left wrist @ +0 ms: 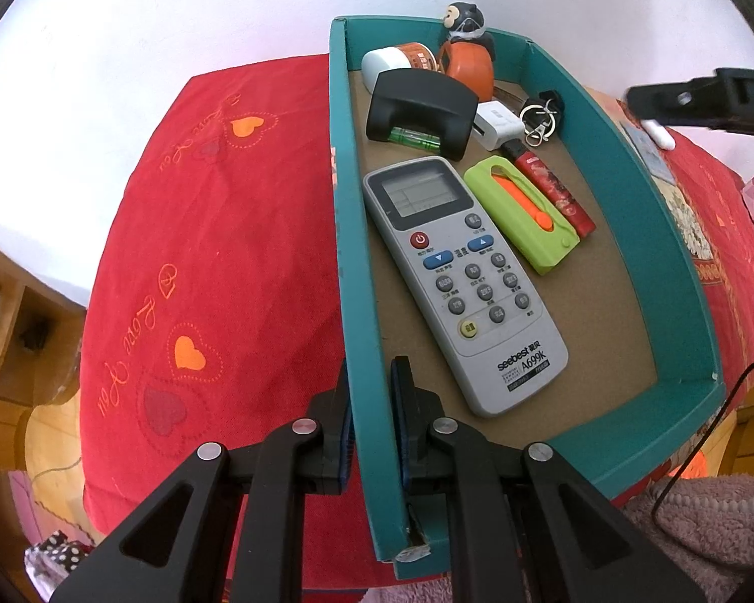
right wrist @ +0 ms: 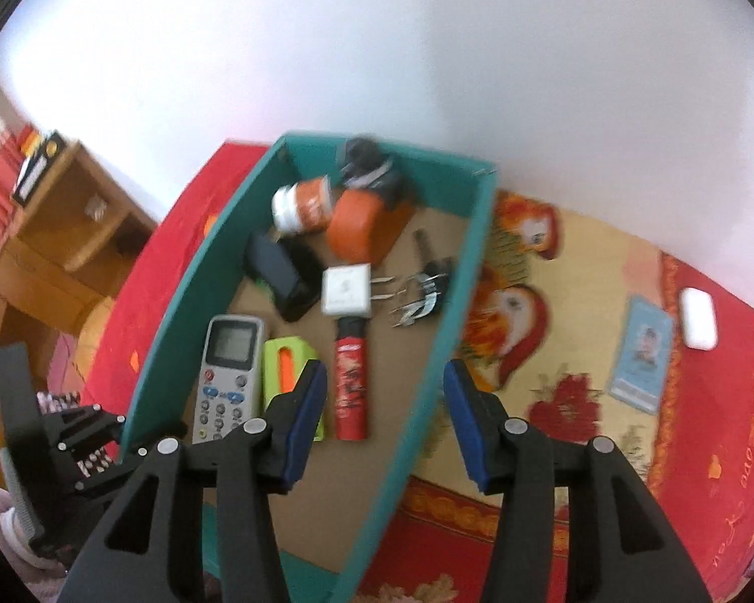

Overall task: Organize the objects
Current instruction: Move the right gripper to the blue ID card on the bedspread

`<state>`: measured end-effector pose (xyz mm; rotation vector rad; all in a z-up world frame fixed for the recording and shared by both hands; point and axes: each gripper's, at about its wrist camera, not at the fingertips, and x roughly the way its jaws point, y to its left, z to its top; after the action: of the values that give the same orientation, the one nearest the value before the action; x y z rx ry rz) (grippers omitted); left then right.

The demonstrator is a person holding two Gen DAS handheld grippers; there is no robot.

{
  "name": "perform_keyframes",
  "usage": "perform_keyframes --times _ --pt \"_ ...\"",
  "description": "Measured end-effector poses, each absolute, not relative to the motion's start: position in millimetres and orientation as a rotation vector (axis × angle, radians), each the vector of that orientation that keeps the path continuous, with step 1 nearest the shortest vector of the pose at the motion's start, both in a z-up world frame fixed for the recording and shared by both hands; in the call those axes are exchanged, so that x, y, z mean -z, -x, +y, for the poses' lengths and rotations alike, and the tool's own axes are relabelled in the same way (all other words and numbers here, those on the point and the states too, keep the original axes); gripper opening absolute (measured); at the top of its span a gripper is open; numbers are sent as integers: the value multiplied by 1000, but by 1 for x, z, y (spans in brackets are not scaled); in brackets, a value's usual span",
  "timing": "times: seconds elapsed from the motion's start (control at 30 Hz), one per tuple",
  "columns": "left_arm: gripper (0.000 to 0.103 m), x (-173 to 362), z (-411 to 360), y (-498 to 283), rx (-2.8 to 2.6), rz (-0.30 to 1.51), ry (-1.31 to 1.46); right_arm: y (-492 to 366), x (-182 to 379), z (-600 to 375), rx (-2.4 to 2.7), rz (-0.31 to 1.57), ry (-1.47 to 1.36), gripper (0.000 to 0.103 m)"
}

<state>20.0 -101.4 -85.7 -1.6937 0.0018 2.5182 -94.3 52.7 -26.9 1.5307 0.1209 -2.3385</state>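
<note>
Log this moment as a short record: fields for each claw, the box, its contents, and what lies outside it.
left claw: shut on the teal box's left wall
right claw: open, straddling the box's right wall, not gripping
teal box: open-topped, on the red bedspread
contents: remote control, green cutter, red lighter, white plug, keys, black case, orange tape measure, small jar, penguin toy
outside box: card and white case, on the bedspread to its right
</note>
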Motion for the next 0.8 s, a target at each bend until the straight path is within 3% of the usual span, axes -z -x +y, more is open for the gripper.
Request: perform_keyframes --times 0.33,0.43,0.8 --pt "14 86 -100 -18 -2517 2 1695 124 38 138 2515 -29 -1629 57" --pt "14 86 -98 -18 -2517 4 1695 135 54 159 2540 -48 -1688 66" --pt "14 86 -99 -18 -2517 2 1696 172 94 195 2515 -140 -1840 69"
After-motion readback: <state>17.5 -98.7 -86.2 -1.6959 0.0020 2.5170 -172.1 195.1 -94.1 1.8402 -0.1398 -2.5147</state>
